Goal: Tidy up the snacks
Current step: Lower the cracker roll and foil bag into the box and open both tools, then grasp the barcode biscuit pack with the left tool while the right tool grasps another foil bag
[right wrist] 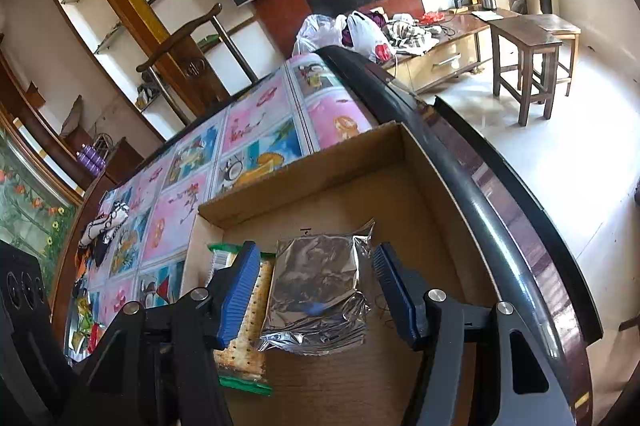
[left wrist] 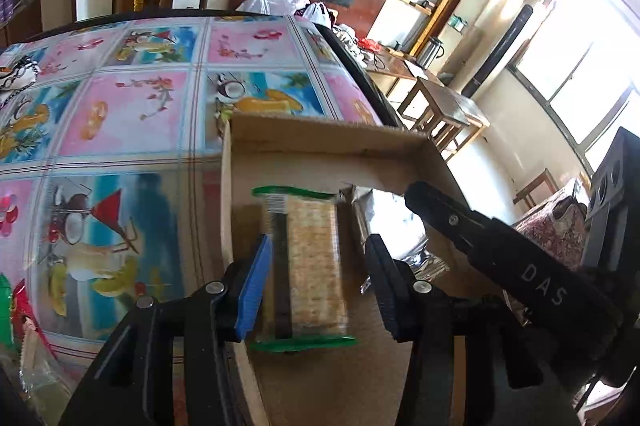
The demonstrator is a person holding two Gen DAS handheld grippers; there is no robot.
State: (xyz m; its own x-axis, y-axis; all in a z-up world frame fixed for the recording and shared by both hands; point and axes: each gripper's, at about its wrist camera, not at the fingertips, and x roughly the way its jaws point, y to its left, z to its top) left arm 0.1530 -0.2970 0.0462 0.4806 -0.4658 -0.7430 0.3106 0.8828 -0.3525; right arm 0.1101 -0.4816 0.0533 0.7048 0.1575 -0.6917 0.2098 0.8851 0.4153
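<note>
Inside a shallow cardboard box [right wrist: 416, 162] on the patterned table [left wrist: 132, 114], a green-edged cracker pack [left wrist: 308, 262] lies flat between the spread left gripper [left wrist: 316, 286] – pads clear of it. The right gripper [right wrist: 312, 290] (also spread) straddles a silver foil packet [right wrist: 316, 286] alongside.

In the left wrist view the cracker packet [left wrist: 308, 266] is smeared with blur, its label print too small to read, and the silver foil pouch [left wrist: 384, 226] beside it is mostly hidden behind a gripper finger [left wrist: 386, 290] and washed out by glare. The cardboard box [left wrist: 320, 142] runs off the bottom edge there. In the right wrist view the snacks [right wrist: 86, 326] at the table's near left are too small and cramped to identify
</note>
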